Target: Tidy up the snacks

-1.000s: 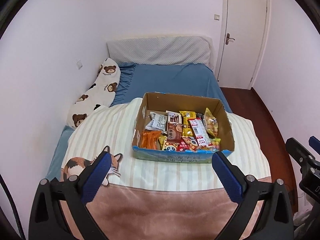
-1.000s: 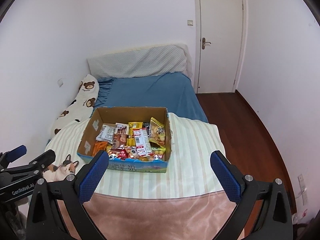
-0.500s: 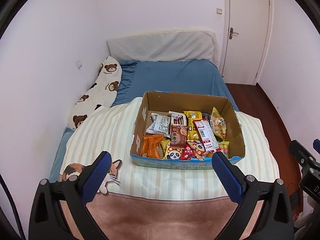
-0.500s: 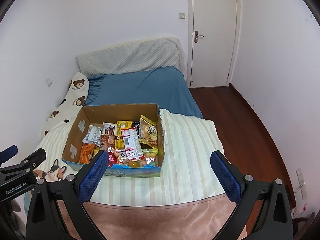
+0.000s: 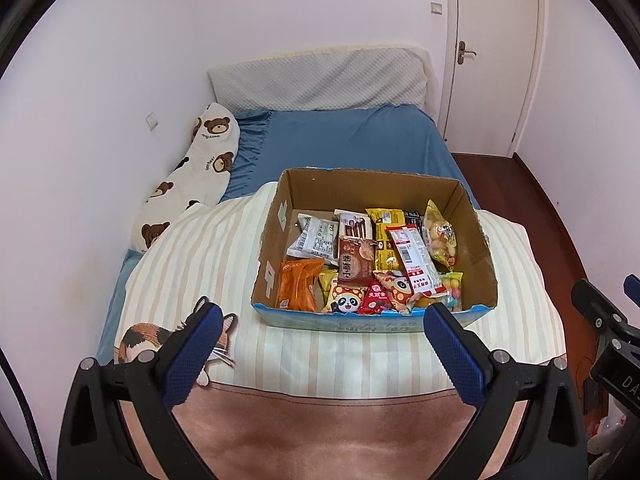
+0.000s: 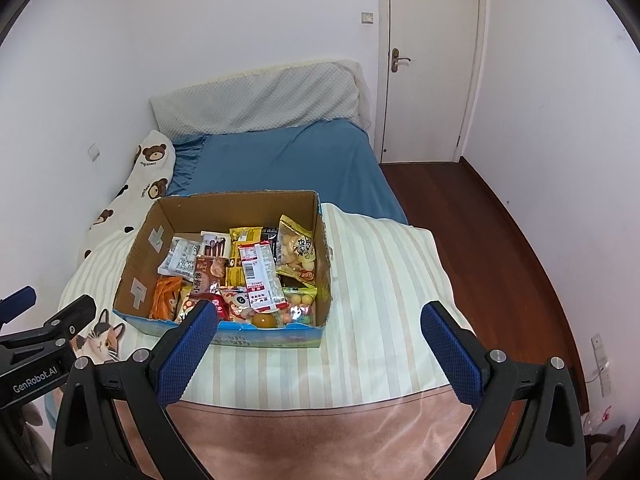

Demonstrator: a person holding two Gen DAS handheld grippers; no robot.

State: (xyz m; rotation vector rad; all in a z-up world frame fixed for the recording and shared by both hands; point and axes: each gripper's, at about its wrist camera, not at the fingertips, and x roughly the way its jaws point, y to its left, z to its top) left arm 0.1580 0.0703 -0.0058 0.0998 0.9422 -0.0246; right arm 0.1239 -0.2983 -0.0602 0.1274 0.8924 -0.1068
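Note:
An open cardboard box (image 5: 280, 220) (image 6: 144, 248) full of several snack packets sits on a striped quilt (image 5: 192, 264) (image 6: 384, 280) on the bed. Among the snacks are an orange packet (image 5: 298, 288), a red-and-white packet (image 5: 414, 264) (image 6: 260, 274), and a yellow bag of round snacks (image 5: 440, 240) (image 6: 298, 250). My left gripper (image 5: 320, 320) hovers open above the quilt's near end, in front of the box. My right gripper (image 6: 320, 318) is also open, near the box's front right corner. Nothing is between either pair of fingers.
A bear-print pillow (image 5: 188, 184) lies along the left wall and a grey pillow (image 5: 320, 80) leans at the headboard. Blue sheet (image 5: 352, 144) stretches behind the box. A closed white door (image 6: 432, 64) and dark wooden floor (image 6: 480, 232) lie to the right.
Both grippers have moved in towards the box, which now looks larger and nearer. The right view has swung right, so the box sits further left. Both stay open.

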